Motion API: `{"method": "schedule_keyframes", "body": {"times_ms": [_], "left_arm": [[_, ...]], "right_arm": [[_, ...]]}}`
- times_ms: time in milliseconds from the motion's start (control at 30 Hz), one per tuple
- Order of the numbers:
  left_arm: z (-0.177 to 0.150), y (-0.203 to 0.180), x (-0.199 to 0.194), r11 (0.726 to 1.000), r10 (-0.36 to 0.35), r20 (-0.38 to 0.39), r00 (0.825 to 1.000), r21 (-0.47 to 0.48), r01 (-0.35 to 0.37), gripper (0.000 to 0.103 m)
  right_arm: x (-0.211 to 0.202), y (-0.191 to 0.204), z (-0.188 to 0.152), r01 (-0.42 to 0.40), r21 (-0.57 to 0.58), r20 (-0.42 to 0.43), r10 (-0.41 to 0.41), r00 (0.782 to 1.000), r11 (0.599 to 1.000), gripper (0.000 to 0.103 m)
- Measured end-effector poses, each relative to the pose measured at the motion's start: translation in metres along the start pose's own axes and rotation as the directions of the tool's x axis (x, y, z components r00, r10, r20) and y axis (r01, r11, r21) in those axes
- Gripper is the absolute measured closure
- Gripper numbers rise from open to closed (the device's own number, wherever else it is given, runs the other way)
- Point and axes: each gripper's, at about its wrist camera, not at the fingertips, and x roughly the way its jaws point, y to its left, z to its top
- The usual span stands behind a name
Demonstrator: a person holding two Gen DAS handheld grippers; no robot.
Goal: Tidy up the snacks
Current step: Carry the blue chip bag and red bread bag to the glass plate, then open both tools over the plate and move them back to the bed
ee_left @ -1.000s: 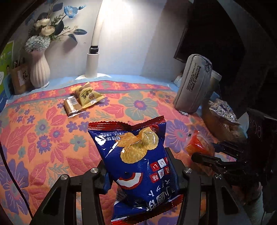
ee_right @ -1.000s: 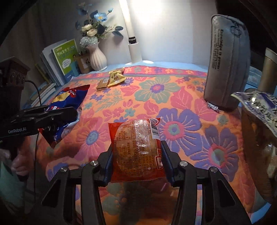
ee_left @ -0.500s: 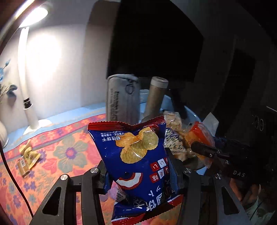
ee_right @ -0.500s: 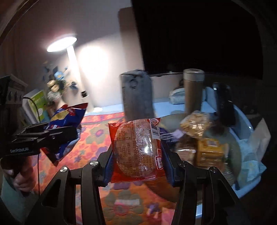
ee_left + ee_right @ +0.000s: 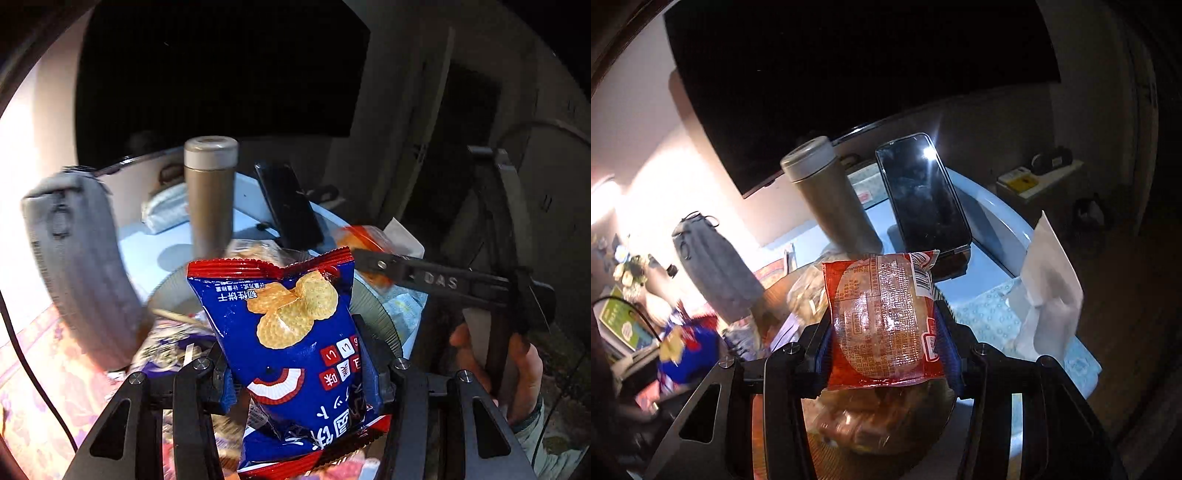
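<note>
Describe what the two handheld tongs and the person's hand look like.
Both tongs are matte black angular frames with triangular cut-outs and silver screws. The left tongs and right tongs carry blue pads inside the fingertips. From the side, the right one's finger reads "DAS" in pale letters. A thin black cable trails at the left. The hand gripping the handle shows a grey-green cuff.

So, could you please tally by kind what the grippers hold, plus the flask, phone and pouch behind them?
Snack packets: 2, the blue chip bag in the left gripper and the red pastry packet in the right gripper
Flasks: 1, the metal flask
Phones: 1, the black phone
Pouches: 1, the grey pouch
Total: 5
</note>
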Motion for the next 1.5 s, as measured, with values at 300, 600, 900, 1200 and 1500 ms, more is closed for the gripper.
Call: {"method": "schedule_keyframes", "body": {"times_ms": [300,600,900,1200,1500], "left_arm": [[-0.002,-0.004,0.01,0.998,0.051,0.004,0.999,0.028,-0.051,0.035],[-0.015,0.027,-0.029,0.996,0.065,0.042,0.997,-0.06,-0.063,0.035],[-0.045,0.068,-0.095,0.98,0.165,0.09,0.982,-0.126,-0.153,0.034],[-0.102,0.166,-0.213,0.89,0.354,0.147,0.924,-0.356,-0.285,0.034],[-0.158,0.259,-0.305,0.764,0.503,0.152,0.851,-0.54,-0.355,0.034]], "right_arm": [[0.011,0.0,0.003,-0.048,-0.005,-0.013,0.047,0.999,0.999,0.039],[-0.003,0.019,-0.003,-0.077,-0.023,-0.009,0.077,0.997,0.997,0.039],[-0.029,0.089,-0.022,-0.147,-0.164,-0.017,0.146,0.989,0.976,0.038],[-0.038,0.19,-0.048,-0.268,-0.338,-0.08,0.256,0.963,0.902,0.035],[-0.006,0.293,-0.089,-0.354,-0.477,-0.223,0.279,0.934,0.804,0.033]]}}
